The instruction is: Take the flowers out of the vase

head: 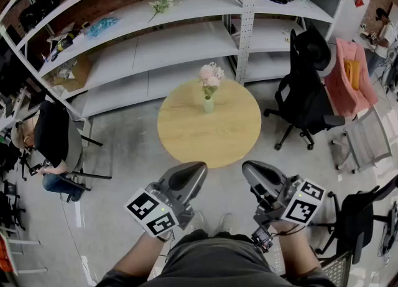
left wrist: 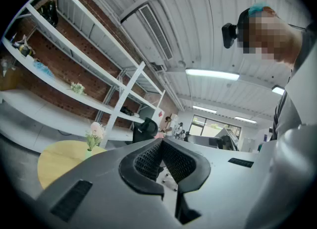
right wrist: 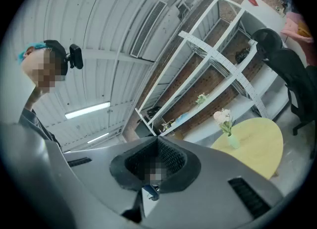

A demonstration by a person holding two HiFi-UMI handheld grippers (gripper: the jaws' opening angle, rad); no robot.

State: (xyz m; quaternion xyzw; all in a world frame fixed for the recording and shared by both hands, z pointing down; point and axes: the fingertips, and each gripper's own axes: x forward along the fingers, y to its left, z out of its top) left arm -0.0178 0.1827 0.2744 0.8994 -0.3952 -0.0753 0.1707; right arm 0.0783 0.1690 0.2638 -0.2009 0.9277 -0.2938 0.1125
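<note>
Pink flowers (head: 211,76) stand upright in a small pale green vase (head: 209,104) near the far side of a round wooden table (head: 186,133). My left gripper (head: 198,168) and right gripper (head: 249,168) hover close to my body, short of the table's near edge and well apart from the vase. In the left gripper view the jaws (left wrist: 161,143) meet at their tips with nothing between them, and the flowers (left wrist: 94,131) show far off at the left. The right gripper (right wrist: 157,140) is likewise shut and empty, with the flowers (right wrist: 224,118) and table (right wrist: 257,143) to its right.
White shelving (head: 155,43) runs behind the table, with another small bunch of flowers (head: 163,1) on a shelf. A black office chair (head: 308,87) and a chair draped in pink cloth (head: 348,81) stand at the right. A seated person (head: 53,136) is at the left.
</note>
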